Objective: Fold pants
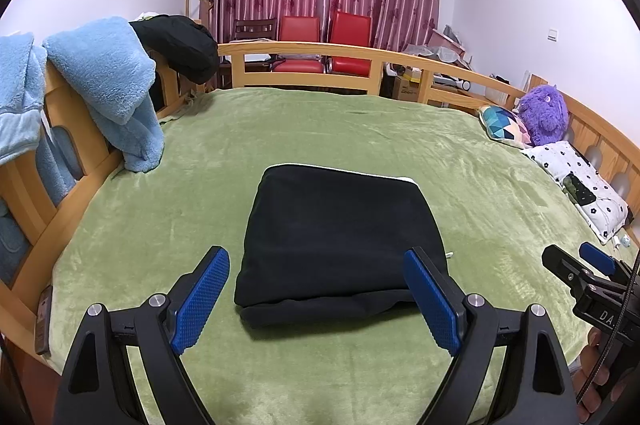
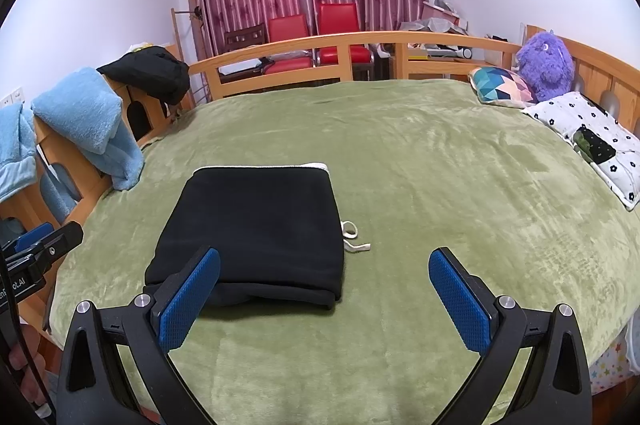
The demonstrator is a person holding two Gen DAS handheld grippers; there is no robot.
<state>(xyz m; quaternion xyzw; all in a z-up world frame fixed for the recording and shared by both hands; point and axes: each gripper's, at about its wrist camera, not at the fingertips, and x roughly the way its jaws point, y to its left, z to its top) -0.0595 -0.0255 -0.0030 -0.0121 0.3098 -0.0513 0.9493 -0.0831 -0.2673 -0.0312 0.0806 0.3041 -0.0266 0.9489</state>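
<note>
Pants [image 1: 340, 245] lie as a neat black packet on the bed [image 1: 360, 129], so the folding looks finished. Both grippers, left [image 1: 316, 299] and right [image 2: 324, 299], hover just short of the pants, jaws wide, holding nothing. A white drawstring [image 2: 354, 237] pokes out beside the pants; nothing blocks them.

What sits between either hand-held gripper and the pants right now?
Nothing visible. The folded pants lie on the green blanket, just ahead of the open left hand-held gripper. The right hand-held gripper, also open, has only bare blanket and the white drawstring beside the pants.
</note>
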